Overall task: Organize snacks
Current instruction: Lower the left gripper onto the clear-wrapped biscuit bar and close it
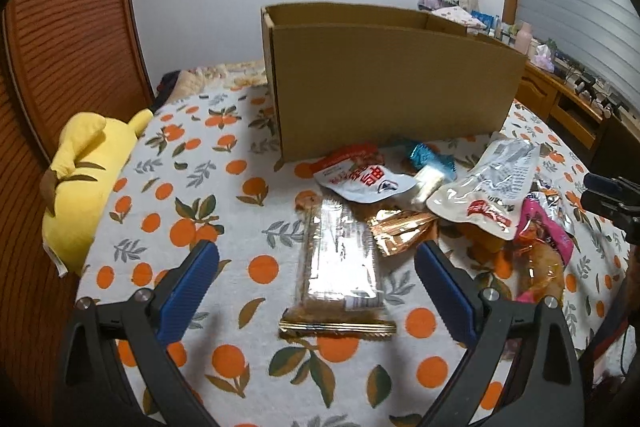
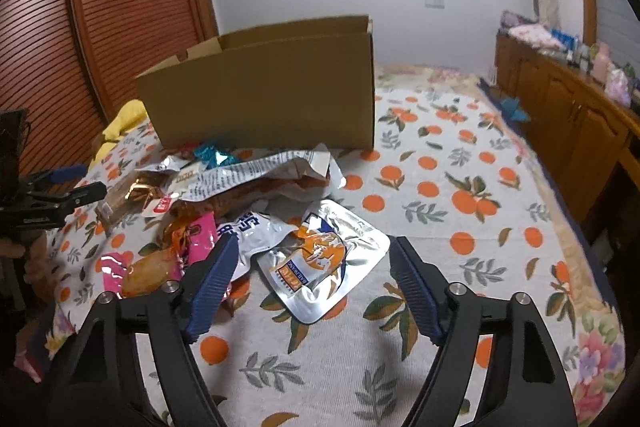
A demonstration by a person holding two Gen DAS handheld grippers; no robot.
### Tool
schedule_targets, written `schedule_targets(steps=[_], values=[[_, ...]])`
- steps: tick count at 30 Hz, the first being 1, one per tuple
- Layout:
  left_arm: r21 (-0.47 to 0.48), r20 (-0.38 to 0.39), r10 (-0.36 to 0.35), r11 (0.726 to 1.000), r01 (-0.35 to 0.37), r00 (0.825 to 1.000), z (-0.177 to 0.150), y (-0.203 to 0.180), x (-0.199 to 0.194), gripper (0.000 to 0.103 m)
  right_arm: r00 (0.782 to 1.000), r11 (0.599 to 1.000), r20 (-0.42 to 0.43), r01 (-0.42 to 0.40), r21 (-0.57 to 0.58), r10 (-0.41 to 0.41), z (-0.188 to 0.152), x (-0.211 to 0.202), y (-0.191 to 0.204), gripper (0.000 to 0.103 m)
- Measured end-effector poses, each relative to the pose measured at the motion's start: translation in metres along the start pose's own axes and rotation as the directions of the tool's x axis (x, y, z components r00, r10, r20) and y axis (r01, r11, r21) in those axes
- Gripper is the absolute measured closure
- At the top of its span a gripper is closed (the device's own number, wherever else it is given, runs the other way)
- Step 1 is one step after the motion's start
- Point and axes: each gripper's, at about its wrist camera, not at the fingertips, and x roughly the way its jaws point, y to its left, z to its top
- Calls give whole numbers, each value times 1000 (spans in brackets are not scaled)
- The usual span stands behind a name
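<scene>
Two grippers agape; snack pile overlapping, cardboard box interior hidden.

Bed, orange-print cover. Cardboard box on it; snack packets heaped before box; yellow plush left of box.

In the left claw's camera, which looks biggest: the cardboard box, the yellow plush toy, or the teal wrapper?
1. cardboard box
2. yellow plush toy
3. teal wrapper
The wrapper is partly hidden, yet clearly smallest.
</scene>
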Motion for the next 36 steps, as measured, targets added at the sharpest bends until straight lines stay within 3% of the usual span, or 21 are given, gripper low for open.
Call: schedule_targets(steps=[4,8,16,23,28,31,33,36], values=[[18,-42,-2,1000,2,999,-1,2,12,5,998,999,-49,-29,45,31,2,16,-9,25],[32,-78,2,999,1,997,-5,1,21,7,998,998,-63,-6,65,10,5,27,-10,25],[39,-94,4,999,0,996,-4,2,26,8,984,994,-140,107,-15,-108,6,42,-5,24],[31,-114,-1,1000,4,994,-2,7,32,9,977,995,-187,92,-42,-98,3,38,-19,24],[43,-132,-31,998,36,991,-4,2,36,21,978,998,-203,48,-41,-55,7,45,-22,23],[48,-123,-44,998,50,991,-3,2,35,33,977,997,-207,36,-68,-50,11,51,-18,22],[50,-118,-42,998,49,992,-3,2,33,50,978,996,-204,32,-78,-47,12,54,-18,22],[40,-115,-47,998,51,992,-3,7,30,56,980,997,-194,18,-73,-32,11,50,-19,26]])
